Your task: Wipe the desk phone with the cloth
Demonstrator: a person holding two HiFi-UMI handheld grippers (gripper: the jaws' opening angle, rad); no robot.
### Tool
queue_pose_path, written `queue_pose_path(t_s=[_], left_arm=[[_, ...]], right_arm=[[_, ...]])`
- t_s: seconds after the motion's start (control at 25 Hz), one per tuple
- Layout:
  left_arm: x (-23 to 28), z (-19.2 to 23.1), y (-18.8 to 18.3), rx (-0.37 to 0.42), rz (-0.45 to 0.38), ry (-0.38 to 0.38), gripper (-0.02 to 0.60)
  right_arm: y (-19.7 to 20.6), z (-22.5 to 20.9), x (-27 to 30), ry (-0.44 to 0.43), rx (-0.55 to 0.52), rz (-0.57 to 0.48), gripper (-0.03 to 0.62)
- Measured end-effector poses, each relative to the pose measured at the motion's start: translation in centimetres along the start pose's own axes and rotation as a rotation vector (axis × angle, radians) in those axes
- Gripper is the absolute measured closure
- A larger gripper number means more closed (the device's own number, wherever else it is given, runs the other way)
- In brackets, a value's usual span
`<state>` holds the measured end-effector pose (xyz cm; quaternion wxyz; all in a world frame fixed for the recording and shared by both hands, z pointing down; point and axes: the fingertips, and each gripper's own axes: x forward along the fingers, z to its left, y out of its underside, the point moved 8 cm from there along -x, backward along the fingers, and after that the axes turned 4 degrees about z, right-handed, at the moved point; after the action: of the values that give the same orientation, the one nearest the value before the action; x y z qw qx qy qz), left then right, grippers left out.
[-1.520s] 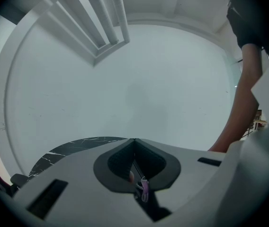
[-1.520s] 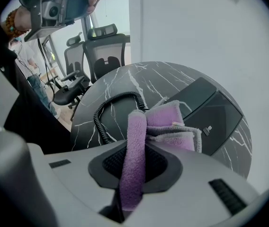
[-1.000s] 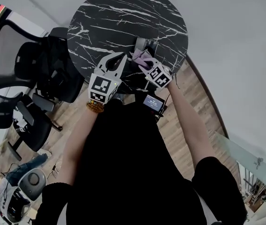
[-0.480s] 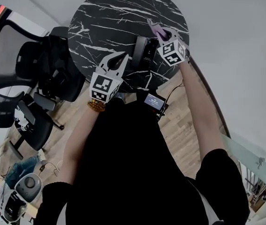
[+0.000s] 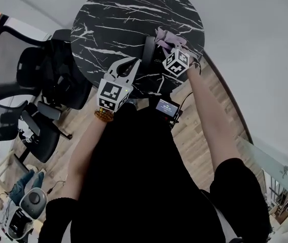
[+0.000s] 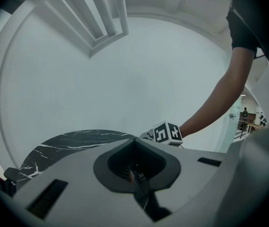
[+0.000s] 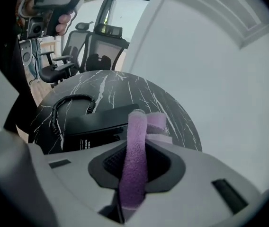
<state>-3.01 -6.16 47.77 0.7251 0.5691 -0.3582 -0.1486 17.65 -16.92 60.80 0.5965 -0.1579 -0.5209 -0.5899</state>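
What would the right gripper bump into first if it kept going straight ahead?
Probably the black desk phone, lying just ahead and below its pinched purple fluffy cloth on the round black marble table; depth is hard to judge.

The left gripper fills the 6 o'clock edge, its jaws pressed together with nothing between them. Past it at 9 o'clock lies the black marble table. Just above centre sits the right gripper's marker cube, the person's arm reaching in from 2 o'clock.

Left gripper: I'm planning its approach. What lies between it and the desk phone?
Only bare table separates left gripper and desk phone, per head view.
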Motion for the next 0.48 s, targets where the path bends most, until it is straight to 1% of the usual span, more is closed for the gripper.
queue_pose_path(t_s=[0.12,0.24,0.32,0.48], left_arm=[[0.3,-0.1,0.0,0.000,0.003,0.007,0.569],[0.2,-0.2,0.0,0.002,0.000,0.011,0.569],[0.0,-0.1,-0.1,0.004,-0.004,0.006,0.569],[-0.4,0.2,-0.2,-0.004,-0.015,-0.009,0.569]], right_arm=[[-0.1,0.1,0.0,-0.027,0.013,0.012,0.536],[-0.1,0.9,0.3,-0.064,-0.006,0.031,0.534],[-0.2,1.4,0.4,-0.064,-0.012,0.038,0.534],[-0.1,1.5,0.3,-0.062,0.034,0.036,0.534]])
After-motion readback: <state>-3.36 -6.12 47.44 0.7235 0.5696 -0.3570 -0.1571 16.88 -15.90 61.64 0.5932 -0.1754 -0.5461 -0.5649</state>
